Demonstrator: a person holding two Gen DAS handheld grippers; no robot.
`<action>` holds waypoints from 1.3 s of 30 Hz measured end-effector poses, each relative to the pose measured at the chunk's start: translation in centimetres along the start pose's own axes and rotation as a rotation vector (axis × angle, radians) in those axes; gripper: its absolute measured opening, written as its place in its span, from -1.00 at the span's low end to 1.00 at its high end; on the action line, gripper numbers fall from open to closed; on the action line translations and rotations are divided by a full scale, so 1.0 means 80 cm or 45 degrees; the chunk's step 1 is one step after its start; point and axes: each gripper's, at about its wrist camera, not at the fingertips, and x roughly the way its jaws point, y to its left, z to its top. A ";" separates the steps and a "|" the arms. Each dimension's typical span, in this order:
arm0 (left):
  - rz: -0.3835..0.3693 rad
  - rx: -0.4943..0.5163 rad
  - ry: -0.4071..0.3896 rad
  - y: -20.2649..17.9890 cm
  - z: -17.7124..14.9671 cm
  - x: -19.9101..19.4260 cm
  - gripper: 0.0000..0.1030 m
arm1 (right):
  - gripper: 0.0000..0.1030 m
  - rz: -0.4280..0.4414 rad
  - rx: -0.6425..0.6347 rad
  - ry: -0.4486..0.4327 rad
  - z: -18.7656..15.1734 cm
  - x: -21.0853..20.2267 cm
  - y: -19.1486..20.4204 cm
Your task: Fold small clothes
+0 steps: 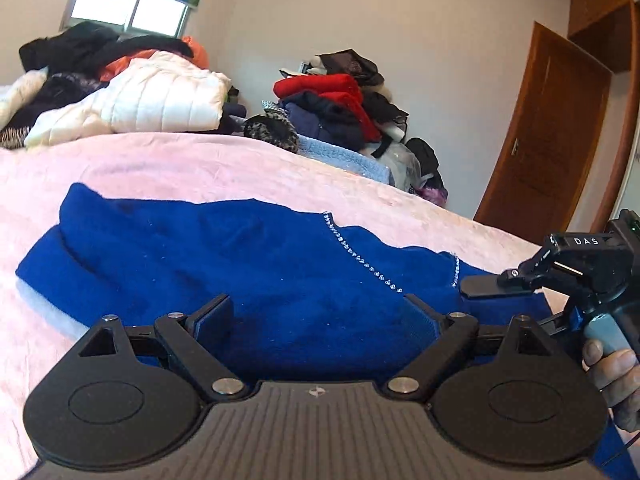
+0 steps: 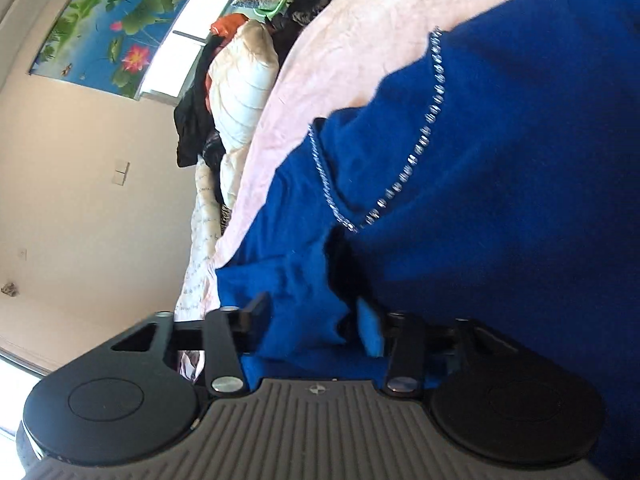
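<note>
A royal blue sweater point(image 1: 224, 264) with a rhinestone trim line point(image 1: 360, 260) lies spread on the pink bed cover point(image 1: 168, 168). My left gripper point(image 1: 320, 316) is open, its fingers wide apart at the sweater's near hem, with blue cloth between and under them. My right gripper point(image 1: 480, 286) shows at the right edge of the left wrist view, low over the sweater's right side. In the right wrist view, rolled on its side, the right gripper point(image 2: 312, 320) has a bunched fold of the sweater point(image 2: 500, 168) between its fingers; the jaws stand part open around it.
Piles of clothes sit at the far side of the bed: a white quilted jacket point(image 1: 160, 100), dark and orange garments point(image 1: 92, 52), and a red and navy heap point(image 1: 332, 108). A wooden door point(image 1: 548, 140) stands at right. A window point(image 1: 124, 8) is behind.
</note>
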 end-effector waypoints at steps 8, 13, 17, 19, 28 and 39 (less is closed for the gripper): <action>-0.008 -0.058 0.041 0.009 0.001 0.007 0.77 | -0.81 -0.054 -0.104 0.004 0.008 0.023 0.020; -0.022 -0.082 0.014 0.013 0.000 0.003 0.77 | -0.82 -0.008 -0.146 -0.069 0.014 -0.006 0.028; -0.034 -0.082 -0.007 0.013 0.000 0.000 0.77 | -0.81 -0.058 -0.109 -0.101 0.026 -0.030 0.009; -0.035 -0.085 -0.007 0.013 0.000 0.000 0.77 | -0.81 -0.077 -0.086 -0.129 0.026 -0.044 -0.003; -0.032 -0.094 0.001 0.013 0.001 0.003 0.77 | -0.82 -0.159 -0.004 -0.301 0.020 -0.118 -0.051; -0.024 -0.093 0.006 0.013 0.001 0.004 0.77 | -0.06 -0.043 0.070 -0.297 0.022 -0.133 -0.065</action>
